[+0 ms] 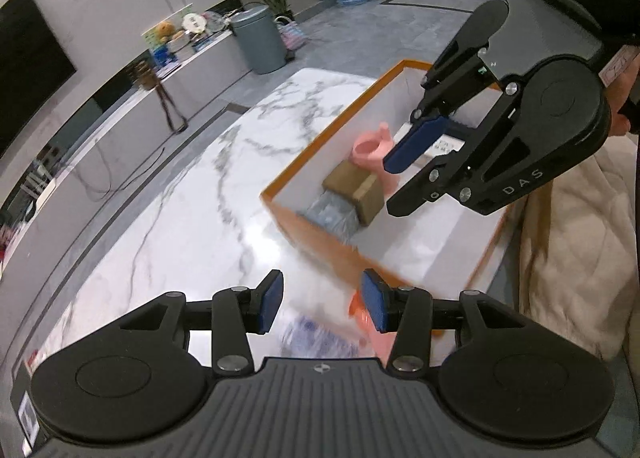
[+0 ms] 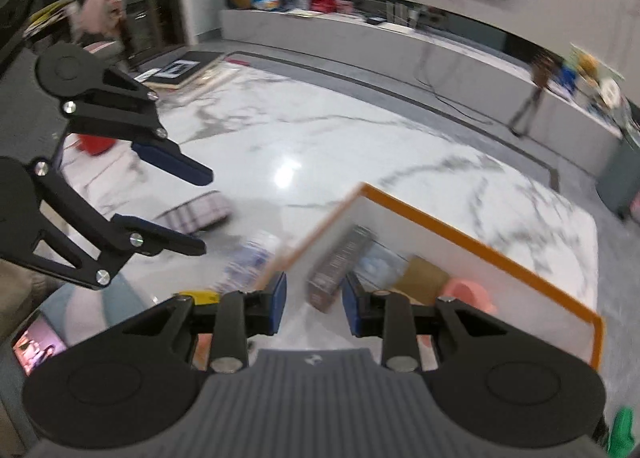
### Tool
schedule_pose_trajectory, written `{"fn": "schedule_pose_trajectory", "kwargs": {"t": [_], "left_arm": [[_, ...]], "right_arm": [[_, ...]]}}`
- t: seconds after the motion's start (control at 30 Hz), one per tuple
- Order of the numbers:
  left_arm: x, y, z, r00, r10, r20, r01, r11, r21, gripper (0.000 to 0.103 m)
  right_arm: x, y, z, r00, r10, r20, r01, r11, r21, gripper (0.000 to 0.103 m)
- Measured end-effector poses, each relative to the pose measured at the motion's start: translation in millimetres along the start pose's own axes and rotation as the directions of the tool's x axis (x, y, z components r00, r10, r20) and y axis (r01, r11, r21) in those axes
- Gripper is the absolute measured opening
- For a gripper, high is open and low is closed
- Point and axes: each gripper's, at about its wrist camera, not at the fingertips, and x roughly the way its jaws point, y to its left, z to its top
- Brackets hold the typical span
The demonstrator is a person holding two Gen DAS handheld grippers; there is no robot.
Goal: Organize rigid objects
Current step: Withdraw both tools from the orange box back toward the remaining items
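Left gripper (image 1: 320, 298): jaws apart, nothing between pads. Right gripper (image 2: 314, 298): likewise parted, empty, poised over orange-rimmed box (image 1: 280, 178). Next candidate: blue-white packet (image 1: 320, 338), blurred, on table directly below left fingertips, just outside the box's near wall. Probably light, fairly stiff, wrapper perhaps slick. Best pinched across narrow width, mid-length.

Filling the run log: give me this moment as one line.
left tool: open, empty | right tool: open, empty | orange-rimmed white box: holds pink cup, brown cardboard carton
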Motion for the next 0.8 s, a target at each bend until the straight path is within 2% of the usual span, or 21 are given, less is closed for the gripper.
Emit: {"fn": "schedule_pose_trajectory", "kwargs": {"t": [0.13,0.27,0.37,0.43,0.53,0.6,0.67,0.7,0.8], "left_arm": [[-13.6,-0.2,-26.5,1.0,0.006,-0.009,-0.007,0.999,-0.032,0.054],[-17.0,-0.1,-48.8,1.0,0.003,-0.004,-0.003,0.997,-0.078,0.054],[-9.8,-2.8,-59.4,1.0,-0.016,-0.023,0.014,0.997,-0.074,0.055],[-2.9,-5.5,-67.6,0.999,-0.019,-0.031,0.017,0.998,-0.053,0.061],[10.9,-11.0,-85.0,0.998,-0.042,-0.045,0.041,0.999,-0.013,0.068],[19.5,-14.8,-94.2,0.997,-0.046,-0.058,0.048,0.998,0.031,0.069],[29.4,-16.7,-101.6,0.996,-0.064,-0.068,0.068,0.997,0.049,0.073],[33.4,-18.3,-106.6,0.994,-0.08,-0.071,0.083,0.995,0.045,0.075],[47.2,-23.3,-108.8,0.988,-0.125,-0.09,0.132,0.989,0.069,0.077]], "right_arm": [[7.2,34.1,9.2,1.0,0.025,-0.009,-0.026,0.995,-0.092,0.03],[23.3,72.4,15.5,0.996,0.061,-0.067,-0.074,0.977,-0.199,0.033],[40.0,96.6,14.0,0.99,0.01,-0.139,-0.049,0.958,-0.281,0.037],[53.0,105.3,13.7,0.982,-0.024,-0.185,-0.035,0.949,-0.314,0.037],[70.7,112.4,13.8,0.966,-0.036,-0.257,-0.065,0.926,-0.372,0.037],[81.7,118.4,12.5,0.95,-0.053,-0.308,-0.096,0.888,-0.45,0.037],[89.0,122.9,10.6,0.934,-0.066,-0.352,-0.133,0.848,-0.512,0.041],[93.8,123.6,10.1,0.924,-0.069,-0.376,-0.157,0.83,-0.536,0.046],[106.7,125.6,9.4,0.897,-0.073,-0.437,-0.213,0.793,-0.571,0.052]]}}
